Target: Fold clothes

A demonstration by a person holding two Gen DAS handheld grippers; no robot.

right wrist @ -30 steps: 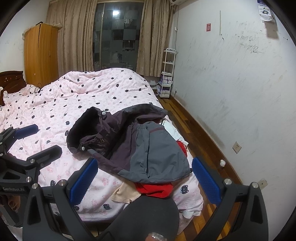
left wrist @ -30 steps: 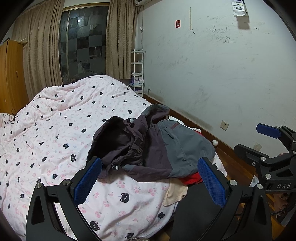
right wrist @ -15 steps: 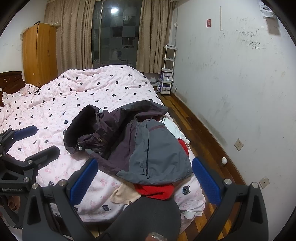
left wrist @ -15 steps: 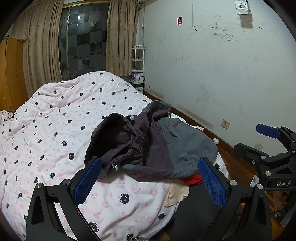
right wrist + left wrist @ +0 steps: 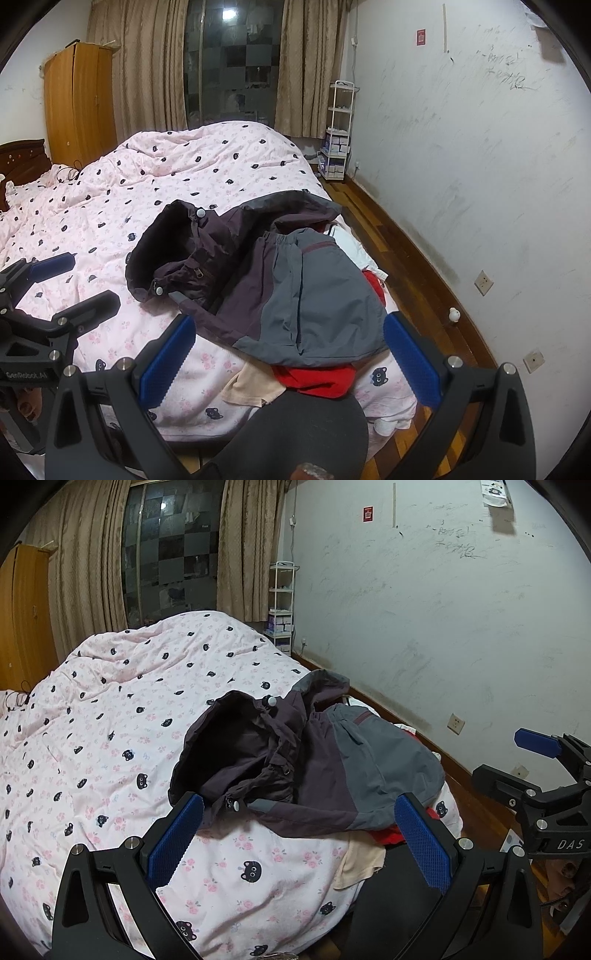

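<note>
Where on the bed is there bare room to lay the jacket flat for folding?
The pink quilt lies bare left of the jacket, between its hood and the wardrobe, and toward the curtains. The wall-side near corner is crowded: the jacket covers a red garment, a beige cloth and white fabric.

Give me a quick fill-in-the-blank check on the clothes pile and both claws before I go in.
1. The purple and grey jacket lies on top of a ____ garment.
2. Both the left claw and the right claw are ____, holding nothing.
3. The pile rests on a pink duvet printed with black ____ faces.

Missing words: red; open; cat
</note>
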